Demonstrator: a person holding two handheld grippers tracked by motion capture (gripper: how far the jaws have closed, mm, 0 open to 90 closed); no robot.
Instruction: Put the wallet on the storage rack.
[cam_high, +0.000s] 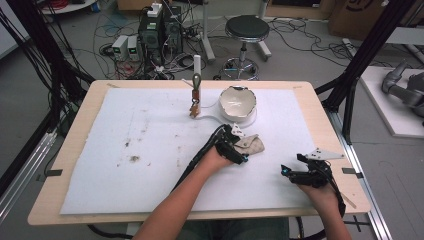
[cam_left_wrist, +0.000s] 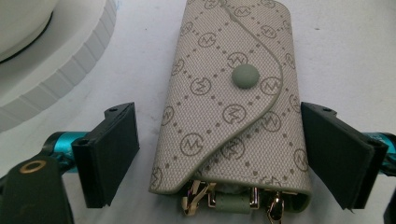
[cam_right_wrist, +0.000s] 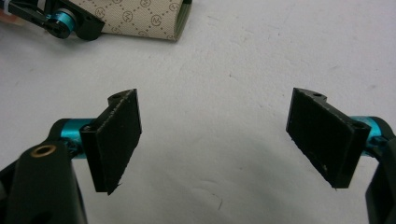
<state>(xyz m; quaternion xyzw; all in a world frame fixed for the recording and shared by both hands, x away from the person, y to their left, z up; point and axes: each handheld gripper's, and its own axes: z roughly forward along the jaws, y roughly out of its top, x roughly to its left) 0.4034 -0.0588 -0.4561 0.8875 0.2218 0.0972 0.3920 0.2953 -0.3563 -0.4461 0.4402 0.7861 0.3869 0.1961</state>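
A beige patterned key pouch (cam_left_wrist: 233, 100) with a round snap button and metal clips at its near end lies flat on the white mat. My left gripper (cam_left_wrist: 224, 156) is open around it, one jaw on each side with small gaps. From above, the pouch (cam_high: 251, 145) lies just right of the left gripper (cam_high: 239, 145), mid-table. My right gripper (cam_right_wrist: 217, 140) is open over bare mat with nothing between its jaws; it sits at the front right (cam_high: 290, 172). The pouch's corner (cam_right_wrist: 140, 21) shows at the top left of the right gripper view.
A white bowl (cam_high: 238, 102) on a white ridged base stands behind the pouch. A small stand with a hanging keyring (cam_high: 195, 95) rises at the mat's back centre. The white mat (cam_high: 150, 150) has brown stains on its left half. A stool (cam_high: 246, 30) and cables sit beyond the table.
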